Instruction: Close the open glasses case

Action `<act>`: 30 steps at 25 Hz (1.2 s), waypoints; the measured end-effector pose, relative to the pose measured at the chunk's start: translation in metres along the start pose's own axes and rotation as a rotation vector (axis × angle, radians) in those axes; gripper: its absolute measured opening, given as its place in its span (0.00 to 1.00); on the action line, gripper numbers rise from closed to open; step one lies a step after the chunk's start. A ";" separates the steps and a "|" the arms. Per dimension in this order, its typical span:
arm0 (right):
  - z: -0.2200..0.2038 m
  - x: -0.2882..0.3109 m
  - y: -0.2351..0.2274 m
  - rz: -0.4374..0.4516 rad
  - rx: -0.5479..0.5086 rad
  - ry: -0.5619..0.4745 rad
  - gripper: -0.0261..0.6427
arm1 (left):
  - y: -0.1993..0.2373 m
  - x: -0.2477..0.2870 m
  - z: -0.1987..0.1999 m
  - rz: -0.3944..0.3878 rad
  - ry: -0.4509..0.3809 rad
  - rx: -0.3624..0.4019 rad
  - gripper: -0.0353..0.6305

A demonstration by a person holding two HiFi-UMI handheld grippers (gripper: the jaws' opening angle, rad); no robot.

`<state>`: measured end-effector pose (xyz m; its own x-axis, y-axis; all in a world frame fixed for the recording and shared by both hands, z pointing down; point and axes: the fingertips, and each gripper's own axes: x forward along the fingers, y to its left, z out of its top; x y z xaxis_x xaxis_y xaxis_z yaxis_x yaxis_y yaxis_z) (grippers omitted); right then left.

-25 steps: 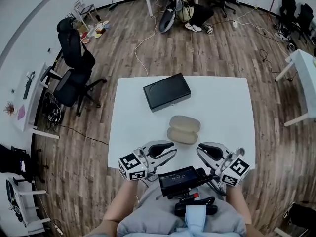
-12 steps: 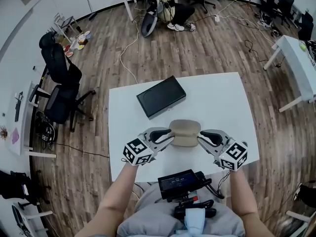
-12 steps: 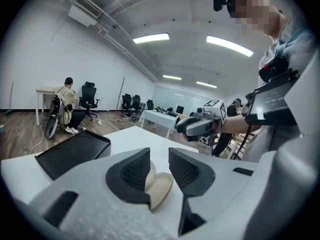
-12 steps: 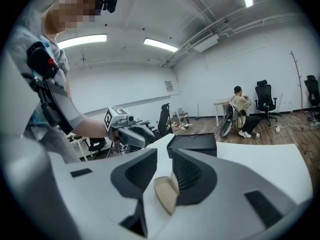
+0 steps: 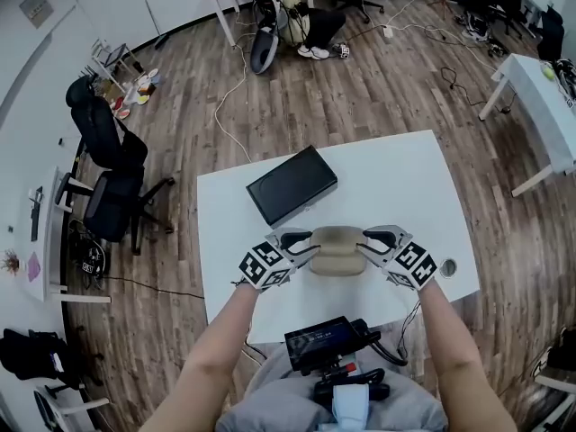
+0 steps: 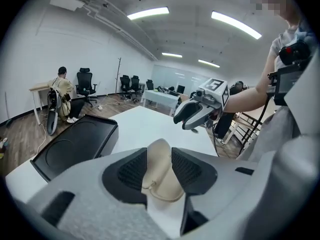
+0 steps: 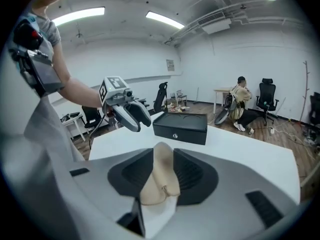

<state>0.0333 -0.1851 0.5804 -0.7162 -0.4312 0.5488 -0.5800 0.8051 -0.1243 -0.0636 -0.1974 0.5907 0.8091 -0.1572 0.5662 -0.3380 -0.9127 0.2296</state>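
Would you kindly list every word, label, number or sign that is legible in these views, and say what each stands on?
No text can be read anywhere.
Left gripper and right gripper: black-and-white square markers only, no letters.
Wall notice: too small to read.
Screen at the person's chest: dark, illegible.
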 end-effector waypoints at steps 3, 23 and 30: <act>-0.014 0.013 -0.011 -0.013 -0.029 0.065 0.23 | 0.008 0.011 -0.010 0.000 0.059 0.008 0.26; -0.051 0.071 -0.035 0.008 -0.375 0.409 0.15 | 0.041 0.068 -0.043 0.052 0.360 0.178 0.25; -0.050 0.069 -0.034 -0.004 -0.434 0.411 0.10 | 0.043 0.069 -0.045 0.068 0.383 0.221 0.13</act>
<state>0.0229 -0.2221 0.6642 -0.4555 -0.3110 0.8341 -0.3085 0.9341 0.1798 -0.0440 -0.2307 0.6758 0.5383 -0.1071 0.8360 -0.2404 -0.9702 0.0305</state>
